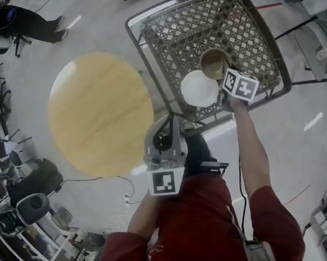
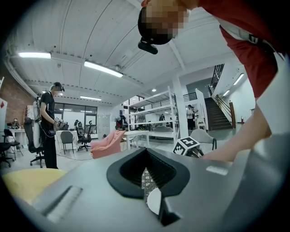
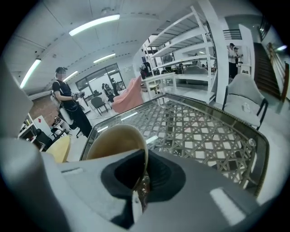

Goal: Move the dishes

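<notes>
Pinching the rim of the tan bowl (image 3: pixel 113 142) with your right gripper (image 3: pixel 141 181), you are holding it over the bench (image 1: pixel 251 30); the left gripper (image 2: pixel 146 179) fingers are closed, empty.

Round desk (image 1: pixel 100 112): left in the head view, apart from the square desk, with floor (image 1: pixel 87 26) between them.
Square desk (image 1: pixel 190 35): upper right in the head view.
Plate (image 1: pixel 198 88): on the square desk, close to its near edge.
Bowl (image 1: pixel 214 63): over the square desk, just behind and right of the plate; rim between the right gripper's fingers (image 3: pixel 161 176); whether it rests on the desk cannot be told.
Right gripper (image 3: pixel 141 181): above the square desk's near edge, right of the plate.
Left gripper (image 1: pixel 171 121): before that near edge, between the two desks, pointing toward the plate.
Standing person (image 2: pixel 47 124): beyond the round desk.
Shelving (image 2: pixel 154 113): behind the square desk.
</notes>
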